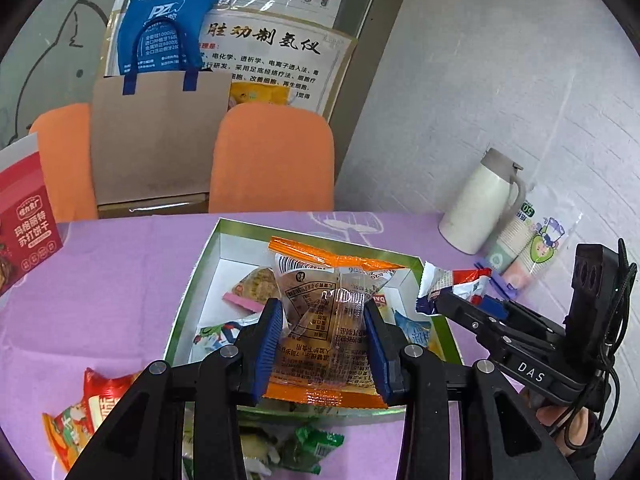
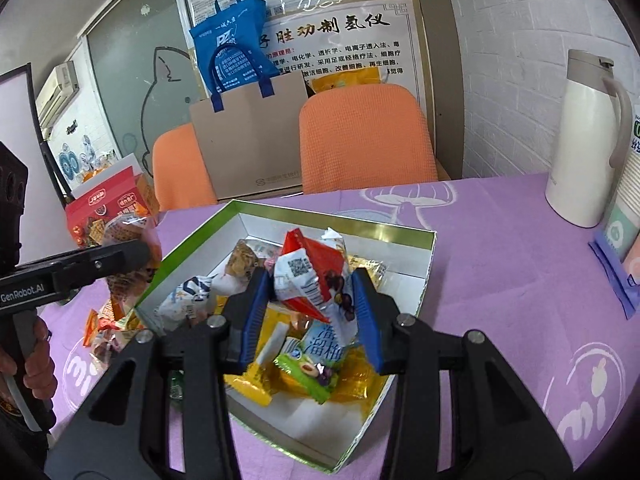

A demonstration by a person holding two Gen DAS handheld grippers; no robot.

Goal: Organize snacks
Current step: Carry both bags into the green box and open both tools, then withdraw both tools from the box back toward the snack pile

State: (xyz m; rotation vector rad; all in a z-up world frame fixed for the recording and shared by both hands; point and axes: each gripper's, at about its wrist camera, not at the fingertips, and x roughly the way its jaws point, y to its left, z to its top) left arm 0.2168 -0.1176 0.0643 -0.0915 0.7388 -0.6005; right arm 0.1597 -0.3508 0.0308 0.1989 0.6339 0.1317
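In the left wrist view my left gripper [image 1: 322, 306] is shut on a clear snack packet with orange ends [image 1: 320, 268]. It hangs above the green-rimmed white box [image 1: 224, 240]. My right gripper [image 1: 460, 304] comes in from the right, gripping a red, white and blue packet [image 1: 452, 282]. In the right wrist view the right gripper [image 2: 310, 278] is shut on that red and white packet [image 2: 298, 258], over the box [image 2: 336, 220], which holds several snacks. At the left edge the left gripper [image 2: 134, 254] carries its clear packet [image 2: 128, 236].
Loose packets lie on the purple tablecloth in front of the box [image 1: 92, 408] [image 1: 316, 444]. A red cracker box [image 1: 28, 224] stands at the left. A white jug [image 2: 580, 140] and a sleeve of paper cups [image 1: 532, 240] stand at the right. Orange chairs [image 1: 272, 160] are behind the table.
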